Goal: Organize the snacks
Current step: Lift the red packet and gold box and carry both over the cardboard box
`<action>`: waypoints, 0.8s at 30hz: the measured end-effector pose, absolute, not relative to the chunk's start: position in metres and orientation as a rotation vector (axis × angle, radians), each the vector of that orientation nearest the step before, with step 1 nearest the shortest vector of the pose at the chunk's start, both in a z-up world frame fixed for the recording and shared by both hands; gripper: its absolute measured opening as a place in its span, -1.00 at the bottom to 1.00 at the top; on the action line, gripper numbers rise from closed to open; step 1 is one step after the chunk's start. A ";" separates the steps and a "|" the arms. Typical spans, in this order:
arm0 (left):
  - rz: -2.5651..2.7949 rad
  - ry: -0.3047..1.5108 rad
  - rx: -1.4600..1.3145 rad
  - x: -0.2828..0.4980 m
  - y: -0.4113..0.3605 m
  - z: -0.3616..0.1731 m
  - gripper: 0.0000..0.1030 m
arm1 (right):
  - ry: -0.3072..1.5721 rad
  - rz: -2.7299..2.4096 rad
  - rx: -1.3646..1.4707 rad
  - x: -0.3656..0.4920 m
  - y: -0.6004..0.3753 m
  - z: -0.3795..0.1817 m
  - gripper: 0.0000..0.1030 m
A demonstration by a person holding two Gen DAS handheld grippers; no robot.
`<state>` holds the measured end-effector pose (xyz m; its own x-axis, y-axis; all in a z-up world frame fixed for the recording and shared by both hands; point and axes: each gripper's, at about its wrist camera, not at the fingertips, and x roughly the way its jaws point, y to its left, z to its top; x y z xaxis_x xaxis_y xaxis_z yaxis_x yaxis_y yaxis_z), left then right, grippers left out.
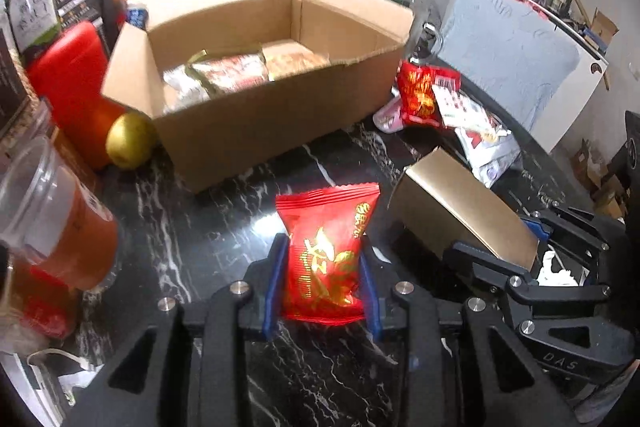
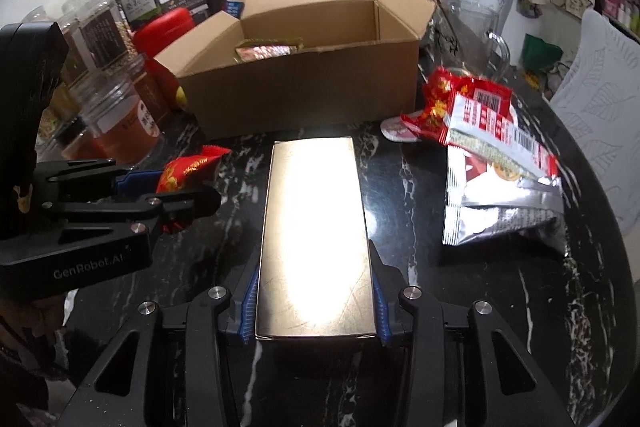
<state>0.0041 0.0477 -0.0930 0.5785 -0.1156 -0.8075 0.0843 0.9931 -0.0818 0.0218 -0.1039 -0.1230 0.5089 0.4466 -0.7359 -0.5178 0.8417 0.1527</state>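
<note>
While the left gripper [image 1: 322, 287] pinches a red foil snack packet with gold lettering [image 1: 328, 247] between its blue pads, the right gripper [image 2: 316, 307] clamps a shiny gold rectangular carton [image 2: 316, 227]; both hang above the black marble table [image 2: 500, 299], near the open brown cardboard box [image 1: 256, 107] holding snack packs; loose red and silver packets [image 2: 492, 147] lie right of it.

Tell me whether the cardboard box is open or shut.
Open. The cardboard box has its flaps standing up and outward, and snack packets show inside it.
</note>
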 end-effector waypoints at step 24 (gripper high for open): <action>-0.126 0.733 0.002 0.019 0.042 -0.012 -0.37 | 0.659 0.607 -0.109 0.029 -0.105 -0.042 -0.16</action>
